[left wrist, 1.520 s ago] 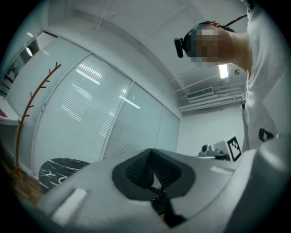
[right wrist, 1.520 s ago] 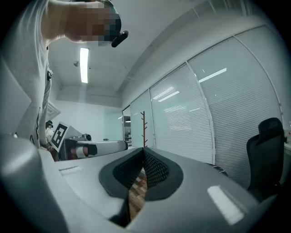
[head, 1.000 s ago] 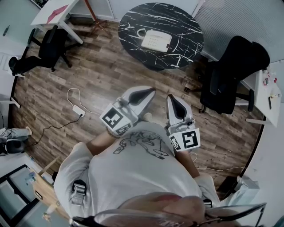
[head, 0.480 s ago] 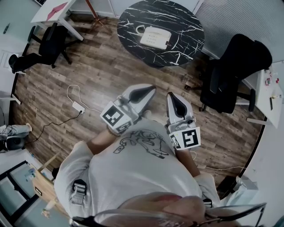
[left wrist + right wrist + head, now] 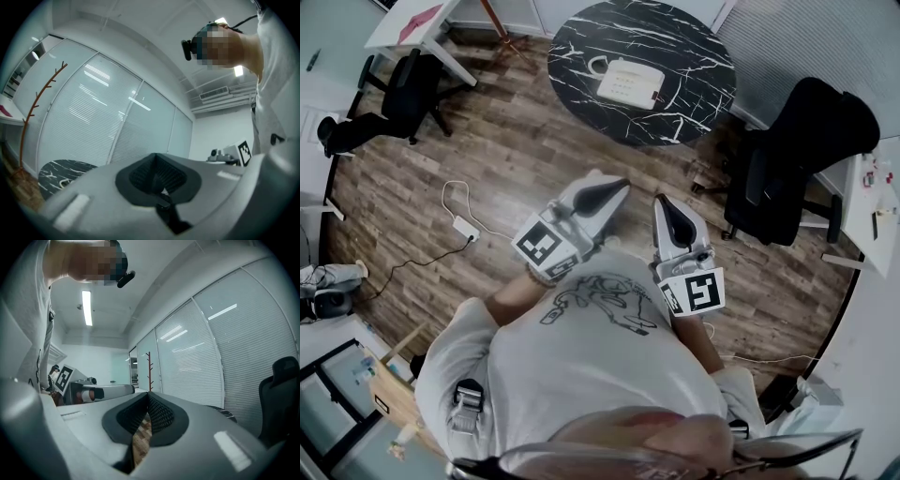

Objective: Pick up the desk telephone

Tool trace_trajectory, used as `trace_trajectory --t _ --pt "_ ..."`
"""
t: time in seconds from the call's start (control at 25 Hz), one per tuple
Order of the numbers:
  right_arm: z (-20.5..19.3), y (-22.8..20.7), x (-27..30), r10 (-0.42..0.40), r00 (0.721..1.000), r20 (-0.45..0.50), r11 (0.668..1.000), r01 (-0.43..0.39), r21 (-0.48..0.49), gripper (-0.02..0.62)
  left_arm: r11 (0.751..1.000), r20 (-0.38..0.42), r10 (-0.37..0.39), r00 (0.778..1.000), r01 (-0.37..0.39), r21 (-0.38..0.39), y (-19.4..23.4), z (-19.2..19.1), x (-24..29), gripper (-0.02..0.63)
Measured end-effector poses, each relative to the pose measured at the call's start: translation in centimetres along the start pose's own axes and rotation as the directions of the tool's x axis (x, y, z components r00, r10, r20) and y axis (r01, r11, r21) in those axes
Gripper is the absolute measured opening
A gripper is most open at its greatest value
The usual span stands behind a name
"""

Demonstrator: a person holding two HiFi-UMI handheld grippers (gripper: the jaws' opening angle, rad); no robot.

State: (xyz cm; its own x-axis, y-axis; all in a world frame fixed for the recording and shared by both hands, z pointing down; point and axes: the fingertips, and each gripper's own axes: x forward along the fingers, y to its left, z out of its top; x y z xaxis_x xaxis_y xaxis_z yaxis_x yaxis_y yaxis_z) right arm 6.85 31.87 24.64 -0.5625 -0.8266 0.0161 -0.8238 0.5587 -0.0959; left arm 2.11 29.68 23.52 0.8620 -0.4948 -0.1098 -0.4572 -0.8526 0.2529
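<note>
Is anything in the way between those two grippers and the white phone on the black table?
Nothing visible. Only wooden floor lies between the left gripper, the right gripper and the round black marble table bearing the white desk telephone; the black office chair stands aside.

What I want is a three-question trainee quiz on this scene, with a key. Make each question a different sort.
1. True or false: the desk telephone lies on the round marble table.
2. Choose one. The left tool and the right tool are: A, both open; B, both shut with nothing held; C, shut on the telephone.
3. Fill in: in the head view, the black office chair stands to the table's ___ side.

Key: 1 true; 2 B; 3 right.
</note>
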Motion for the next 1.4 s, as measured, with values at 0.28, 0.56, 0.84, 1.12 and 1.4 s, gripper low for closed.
trace_trajectory --t 0.28,0.56,0.84,1.12,1.4 --pt "-0.6 -2.2 4.4 0.002 1.000 -0.017 1.000 -0.001 0.004 0.006 1.000 -0.004 0.006 1.000 -0.006 -0.018 4.5 0.3 1.6 0.002" --pt "-0.2 -4.9 11.3 0.006 0.999 -0.032 1.000 -0.006 -0.009 0.006 1.000 -0.002 0.003 1.000 -0.003 -0.027 11.6 1.6 3.9 0.002" --pt "0.5 -8.3 19.8 -0.004 0.999 -0.047 1.000 0.003 -0.021 0.006 0.999 -0.005 -0.023 1.000 0.023 -0.041 19.6 3.4 7.0 0.003" --pt "1.2 -10.7 27.3 -0.006 0.999 -0.054 1.000 0.005 -0.024 0.006 0.999 0.003 -0.037 0.999 0.037 -0.033 26.8 5.8 9.1 0.002" --pt "1.6 -12.6 33.0 -0.008 0.999 -0.043 1.000 0.008 -0.016 0.006 0.998 -0.011 -0.051 0.999 0.050 -0.048 32.4 6.5 10.8 0.002"
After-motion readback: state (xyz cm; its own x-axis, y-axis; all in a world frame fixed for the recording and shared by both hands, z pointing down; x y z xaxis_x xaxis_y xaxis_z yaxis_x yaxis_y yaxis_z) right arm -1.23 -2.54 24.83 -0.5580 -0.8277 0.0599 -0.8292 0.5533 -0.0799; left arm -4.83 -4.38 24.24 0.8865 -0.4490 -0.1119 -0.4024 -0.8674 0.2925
